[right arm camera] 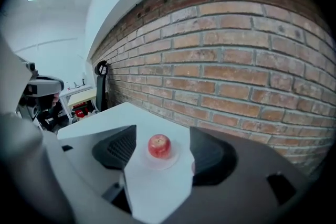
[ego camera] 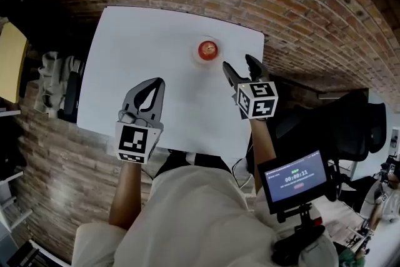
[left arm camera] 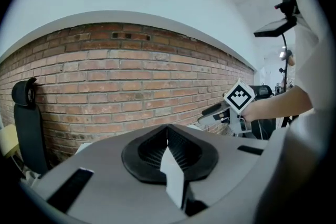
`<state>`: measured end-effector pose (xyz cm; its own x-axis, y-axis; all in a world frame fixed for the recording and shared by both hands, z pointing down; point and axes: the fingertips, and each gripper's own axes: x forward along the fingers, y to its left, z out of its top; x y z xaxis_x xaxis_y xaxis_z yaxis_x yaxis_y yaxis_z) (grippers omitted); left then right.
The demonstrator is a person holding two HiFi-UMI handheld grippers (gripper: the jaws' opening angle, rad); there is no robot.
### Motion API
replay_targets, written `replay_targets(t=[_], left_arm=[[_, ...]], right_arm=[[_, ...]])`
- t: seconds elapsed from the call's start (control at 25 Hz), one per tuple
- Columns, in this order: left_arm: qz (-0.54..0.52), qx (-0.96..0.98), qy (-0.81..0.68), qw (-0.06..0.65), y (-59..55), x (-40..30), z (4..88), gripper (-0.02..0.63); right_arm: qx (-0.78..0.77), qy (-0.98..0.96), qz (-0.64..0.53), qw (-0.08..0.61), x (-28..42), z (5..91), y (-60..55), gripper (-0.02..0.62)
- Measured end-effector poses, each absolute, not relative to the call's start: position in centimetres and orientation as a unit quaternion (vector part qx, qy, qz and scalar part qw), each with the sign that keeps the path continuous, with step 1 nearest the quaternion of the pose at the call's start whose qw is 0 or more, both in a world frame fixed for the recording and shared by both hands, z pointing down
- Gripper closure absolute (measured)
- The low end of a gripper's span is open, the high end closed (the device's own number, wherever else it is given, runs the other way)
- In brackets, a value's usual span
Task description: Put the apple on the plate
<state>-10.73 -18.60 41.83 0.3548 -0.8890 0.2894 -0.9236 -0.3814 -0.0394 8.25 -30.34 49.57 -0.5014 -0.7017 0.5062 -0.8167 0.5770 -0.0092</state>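
Two grippers over the table (ego camera: 144, 34) and nothing held in either one. My left gripper (ego camera: 160, 82) has its jaws pressed together at the tips. It's empty, over the near left part of the tabletop, and aimed at the brick wall (left arm camera: 131, 76). My right gripper (ego camera: 240, 64) has its jaws spread wide. In the right gripper view the apple (ego camera: 208, 50) lines up in the gap, but it's out beyond the tips and the pads aren't touching it. The apple is red, stem end up, sitting in the middle of the plate (ego camera: 195, 57). That's a small white one that nearly blends into the tabletop, over toward the far right of the table near the wall. From the head view, my right tips are just beside the plate's near-right edge.
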Motion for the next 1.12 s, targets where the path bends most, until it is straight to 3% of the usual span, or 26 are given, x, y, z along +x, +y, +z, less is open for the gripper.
replay_targets(t=[0.4,1.12], left_arm=[[0.106,0.842,-0.528,0.032,-18.8,-10.2,38.5,0.6],[0.074,0.869,-0.489,-0.024,-19.4,-7.2,33.1,0.6]], right_arm=[[0.486,-0.851,0.089,0.178,9.3,42.3,-27.4,0.342],[0.523,-0.847,0.024,0.095,11.2,31.9,-24.0,0.589]])
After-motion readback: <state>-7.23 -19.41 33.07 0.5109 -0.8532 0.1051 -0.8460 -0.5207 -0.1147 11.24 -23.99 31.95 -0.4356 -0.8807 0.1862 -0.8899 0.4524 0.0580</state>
